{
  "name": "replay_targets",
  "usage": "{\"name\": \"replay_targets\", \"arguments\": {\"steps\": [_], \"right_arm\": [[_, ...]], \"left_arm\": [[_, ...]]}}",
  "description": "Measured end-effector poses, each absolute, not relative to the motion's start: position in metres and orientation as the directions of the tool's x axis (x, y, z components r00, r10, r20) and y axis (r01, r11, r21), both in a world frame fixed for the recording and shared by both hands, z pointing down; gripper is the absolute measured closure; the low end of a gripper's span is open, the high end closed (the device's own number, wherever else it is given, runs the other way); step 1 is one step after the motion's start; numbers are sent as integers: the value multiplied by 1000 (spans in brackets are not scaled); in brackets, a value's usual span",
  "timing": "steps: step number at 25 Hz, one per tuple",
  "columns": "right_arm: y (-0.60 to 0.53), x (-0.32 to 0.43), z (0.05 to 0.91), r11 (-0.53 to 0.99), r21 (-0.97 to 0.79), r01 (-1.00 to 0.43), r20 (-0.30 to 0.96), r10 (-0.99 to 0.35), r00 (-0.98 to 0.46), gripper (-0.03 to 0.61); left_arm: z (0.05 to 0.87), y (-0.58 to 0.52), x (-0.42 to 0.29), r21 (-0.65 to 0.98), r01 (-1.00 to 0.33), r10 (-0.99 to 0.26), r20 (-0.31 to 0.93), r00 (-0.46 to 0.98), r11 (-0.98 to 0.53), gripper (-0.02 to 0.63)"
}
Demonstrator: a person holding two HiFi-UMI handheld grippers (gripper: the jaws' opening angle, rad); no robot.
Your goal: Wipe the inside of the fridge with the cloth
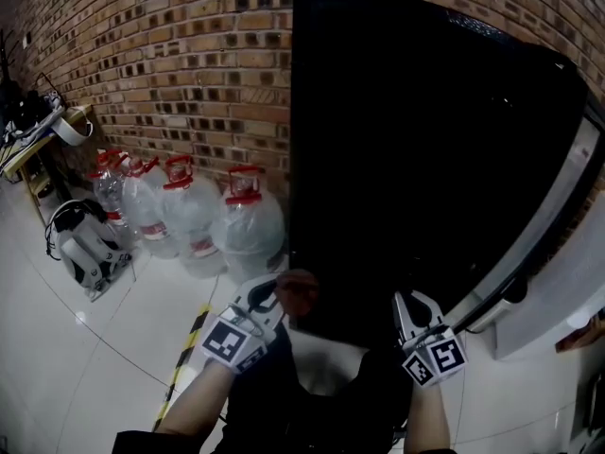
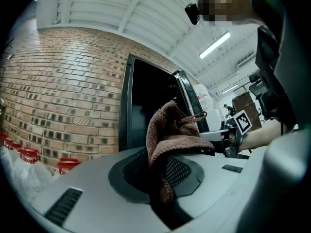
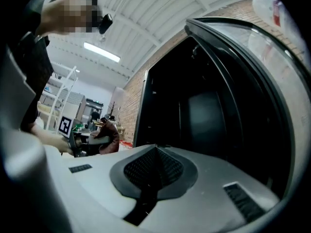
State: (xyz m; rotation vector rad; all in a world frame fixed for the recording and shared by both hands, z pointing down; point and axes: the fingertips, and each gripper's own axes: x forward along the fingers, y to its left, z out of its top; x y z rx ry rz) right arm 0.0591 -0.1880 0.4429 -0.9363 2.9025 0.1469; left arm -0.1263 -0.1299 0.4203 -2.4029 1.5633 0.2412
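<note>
- The left gripper (image 1: 271,294) pinches the cloth (image 2: 170,130) just outside the open fridge (image 1: 406,159).
- The right gripper's (image 1: 413,303) jaws are pressed together, empty.
- Approach step; next, the cloth goes into the far, dark interior, probably unwiped.

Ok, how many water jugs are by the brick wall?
4, in a floor row left of the fridge: nearest jug, second jug, third jug, farthest jug; more may hide behind them.

Head view steeply down; gripper views level; all share fridge (image 1: 416,159).
</note>
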Motion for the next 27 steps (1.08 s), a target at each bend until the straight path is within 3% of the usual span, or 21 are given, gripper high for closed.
{"name": "replay_targets", "arguments": {"steps": [12,27], "right_arm": [[-189,62,447,784,93,-614,-68,-610,-790,577],[-189,75,439,784,24,-620,-108,-615,-781,577]], "left_arm": [[422,-132,-127,-99,-904,-873,-233,428,-417,557],[420,-126,-133,-57,-916,-888,-226,400,-398,557]]}}
